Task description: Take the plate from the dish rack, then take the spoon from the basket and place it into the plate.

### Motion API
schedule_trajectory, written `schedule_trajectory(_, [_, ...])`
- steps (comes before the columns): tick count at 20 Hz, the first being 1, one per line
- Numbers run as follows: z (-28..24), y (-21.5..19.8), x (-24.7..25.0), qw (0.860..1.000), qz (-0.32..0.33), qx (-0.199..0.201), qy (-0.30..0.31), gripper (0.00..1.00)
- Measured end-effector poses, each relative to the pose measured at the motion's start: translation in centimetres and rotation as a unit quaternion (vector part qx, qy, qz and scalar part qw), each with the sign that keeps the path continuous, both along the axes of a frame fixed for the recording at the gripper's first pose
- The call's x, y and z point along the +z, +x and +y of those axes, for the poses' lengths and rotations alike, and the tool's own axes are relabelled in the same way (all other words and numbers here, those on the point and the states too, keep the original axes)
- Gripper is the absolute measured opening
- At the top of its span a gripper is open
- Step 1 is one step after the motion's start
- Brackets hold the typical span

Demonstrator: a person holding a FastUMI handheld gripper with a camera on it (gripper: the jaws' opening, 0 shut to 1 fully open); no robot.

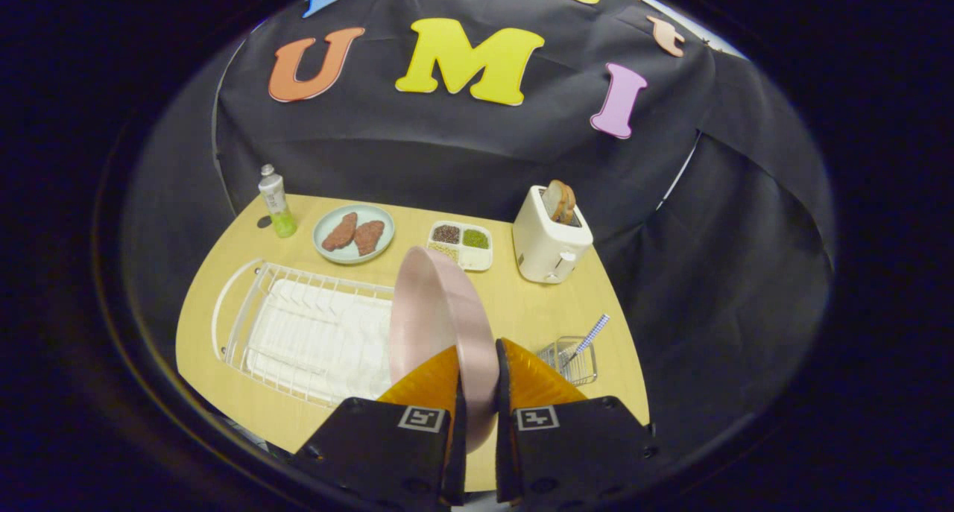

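White wire dish rack [298,333] lies at the left of the pale wooden table [522,303]. Right of it, the round pink plate [440,311] stands on edge, clamped between both fingers of the gripper [477,378]. Further right, a small wire basket [575,359] holds the checked-handle spoon [589,339]. At the far side stands a white toaster [550,240].
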State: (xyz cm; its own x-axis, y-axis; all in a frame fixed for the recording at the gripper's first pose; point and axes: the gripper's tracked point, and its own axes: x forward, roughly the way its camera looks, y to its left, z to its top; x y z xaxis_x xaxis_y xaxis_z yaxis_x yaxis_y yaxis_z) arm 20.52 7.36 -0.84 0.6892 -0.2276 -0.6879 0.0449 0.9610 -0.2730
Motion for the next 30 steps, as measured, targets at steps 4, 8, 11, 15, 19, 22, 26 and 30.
schedule_trajectory(4, [-0.3, -4.4, 0.2, 0.999, -0.021, 0.03, 0.026, 0.21])
schedule_trajectory(8, [-0.6, -8.5, -0.9, 0.996, -0.043, 0.053, 0.05, 0.21])
schedule_trajectory(11, [-0.6, -10.8, -3.4, 0.995, -0.038, 0.069, 0.066, 0.21])
schedule_trajectory(15, [-0.6, -12.8, -7.5, 0.992, -0.025, 0.072, 0.097, 0.21])
schedule_trajectory(19, [-0.2, -14.2, -11.3, 0.99, -0.012, 0.072, 0.117, 0.21])
schedule_trajectory(22, [0.3, -15.4, -13.9, 0.988, -0.003, 0.073, 0.139, 0.21])
schedule_trajectory(26, [0.1, -16.5, -17.4, 0.985, 0.008, 0.065, 0.158, 0.21])
schedule_trajectory(30, [1.6, -17.6, -20.4, 0.974, 0.04, 0.073, 0.21, 0.21])
